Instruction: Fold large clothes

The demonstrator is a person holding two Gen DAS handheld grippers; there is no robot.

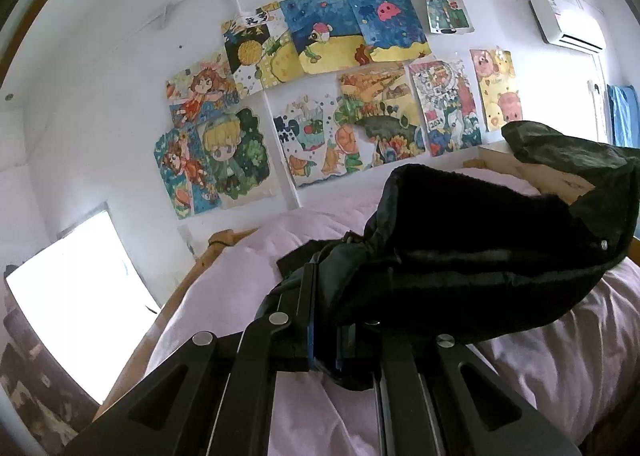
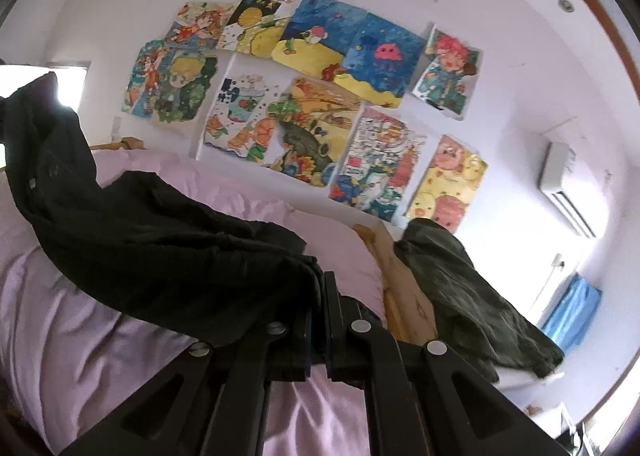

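1. Left gripper [image 1: 326,276]: black metal linkage arms with round silver pivot pins; jaws pinched narrow on an edge of the black garment [image 1: 472,252], which spreads away to the right.
2. Right gripper [image 2: 318,288]: same black build with blue-edged pads; jaws pinched tight on another edge of the same garment [image 2: 160,248], which trails off to the left.
3. The garment hangs between the two grippers, lifted above the bed [image 1: 248,264]. Its inner face looks fleecy and matte; the outer shell is smoother, with a slight sheen. A small round metal snap shows near one edge.
4. The bed cover is pale pink, soft and rumpled. A light wooden frame [image 1: 208,256] borders it.
5. A second garment [image 2: 472,296], dark olive and creased, lies draped over the far corner of the bed and a tan pillow [image 2: 404,288].
6. White wall bearing a cluster of hand-painted paper drawings [image 1: 352,27]: cartoon figures, blue sea scenes, yellow ground, pink pigs. One sheet carries the figures "2024"; another has dark characters too small to read.
7. A white air conditioner [image 1: 566,21] is mounted high on the wall; a blue cloth [image 2: 572,312] hangs by the bright doorway.
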